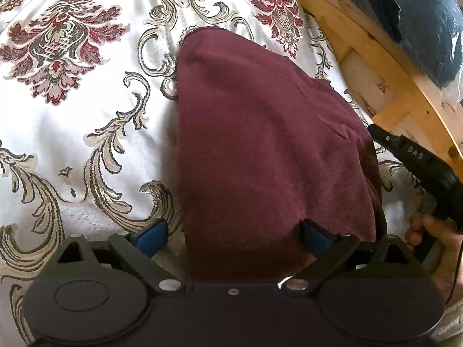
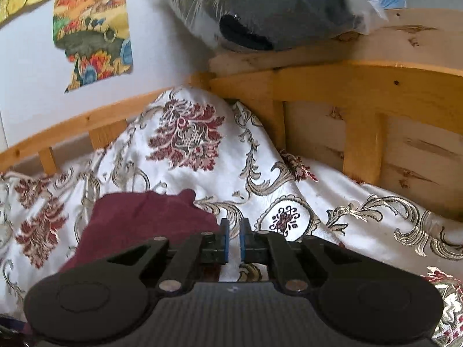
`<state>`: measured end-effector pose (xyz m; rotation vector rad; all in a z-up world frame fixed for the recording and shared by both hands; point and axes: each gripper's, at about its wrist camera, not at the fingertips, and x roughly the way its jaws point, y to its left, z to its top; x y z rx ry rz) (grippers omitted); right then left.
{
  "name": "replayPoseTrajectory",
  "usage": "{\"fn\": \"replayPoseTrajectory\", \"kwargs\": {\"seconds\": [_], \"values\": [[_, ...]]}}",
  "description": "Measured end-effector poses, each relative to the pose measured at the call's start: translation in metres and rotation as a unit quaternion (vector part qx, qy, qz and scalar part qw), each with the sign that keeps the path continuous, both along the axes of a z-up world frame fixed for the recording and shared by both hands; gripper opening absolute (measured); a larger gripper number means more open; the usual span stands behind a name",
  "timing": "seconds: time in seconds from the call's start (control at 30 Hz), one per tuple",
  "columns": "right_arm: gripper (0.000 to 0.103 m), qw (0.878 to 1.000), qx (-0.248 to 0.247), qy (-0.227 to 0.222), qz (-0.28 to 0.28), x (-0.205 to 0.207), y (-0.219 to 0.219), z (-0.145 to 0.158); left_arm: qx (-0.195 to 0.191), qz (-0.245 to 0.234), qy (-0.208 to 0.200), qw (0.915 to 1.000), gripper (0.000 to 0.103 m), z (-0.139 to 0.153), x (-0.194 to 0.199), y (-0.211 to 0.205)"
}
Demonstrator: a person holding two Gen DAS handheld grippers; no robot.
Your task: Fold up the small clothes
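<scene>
Lying flat on a floral brocade bedspread [image 1: 86, 121], a maroon knit garment [image 1: 260, 133] is seen stretching forward from between the jaws of the left gripper [image 1: 234, 235]. Those jaws are set wide, one blue pad to either side of the garment's near end; the cloth passes between and partly over them, and no pressing of pads on cloth is seen. Whether the near hem rests on the gripper body cannot be told.

The right gripper [image 2: 233, 241] is found with its jaws narrowed to a slim gap, nothing between the pads. The garment [image 2: 144, 219] lies to the left of these jaws and slightly ahead, just beside the left finger but not gripped. From the left wrist view, the right gripper [image 1: 416, 170] is seen beside the garment's right edge, carried in a hand [image 1: 431, 234].

The garment is judged soft, light and limp, apparently doubled already, with a rounded fold along its left side. It would be expected to sag and drag if lifted by one point, and its layers may slide over the smooth bedspread. Hold is best taken at the corners or hem of the near end, both layers pinched together. A wooden bed frame [image 2: 361, 92] stands beyond the jaws, with a plastic-wrapped bundle [image 2: 275, 8] upon it.
</scene>
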<state>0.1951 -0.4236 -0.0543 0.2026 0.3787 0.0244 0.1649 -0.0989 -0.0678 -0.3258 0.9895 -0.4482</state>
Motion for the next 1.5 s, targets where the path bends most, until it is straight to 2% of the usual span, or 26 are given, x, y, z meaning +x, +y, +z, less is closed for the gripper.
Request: {"fn": "replayPoseTrajectory", "kwargs": {"seconds": [0.07, 0.13, 0.27, 0.63, 0.87, 1.27, 1.43, 1.5], "values": [[0.042, 1.0, 0.01, -0.005, 0.003, -0.001, -0.001, 0.002, -0.001, 0.0, 0.001, 1.0, 0.099, 0.0, 0.0, 0.001], [0.047, 1.0, 0.02, -0.007, 0.01, -0.001, -0.002, 0.003, 0.0, 0.0, 0.002, 1.0, 0.1, 0.0, 0.001, 0.001], [0.069, 0.999, 0.028, -0.005, 0.018, 0.0, 0.001, 0.002, 0.005, 0.002, 0.0, 1.0, 0.102, 0.0, 0.001, 0.0], [0.101, 0.998, 0.041, 0.006, 0.041, 0.005, 0.009, -0.001, 0.01, 0.006, -0.005, 0.9999, 0.102, 0.002, 0.0, -0.001], [0.103, 0.998, 0.04, 0.016, 0.046, 0.008, 0.013, -0.005, 0.01, 0.009, -0.008, 0.9999, 0.102, 0.002, -0.001, -0.001], [0.103, 0.996, 0.069, 0.017, 0.054, 0.015, 0.016, -0.01, 0.011, 0.011, -0.018, 0.9997, 0.102, 0.002, -0.004, -0.001], [0.101, 0.988, 0.131, 0.025, 0.081, 0.04, 0.011, -0.019, 0.011, 0.012, -0.018, 0.9997, 0.102, 0.002, -0.004, -0.001], [0.1, 0.985, 0.142, 0.033, 0.089, 0.048, 0.011, -0.022, 0.011, 0.011, -0.017, 0.9997, 0.102, 0.003, -0.004, 0.0]]}}
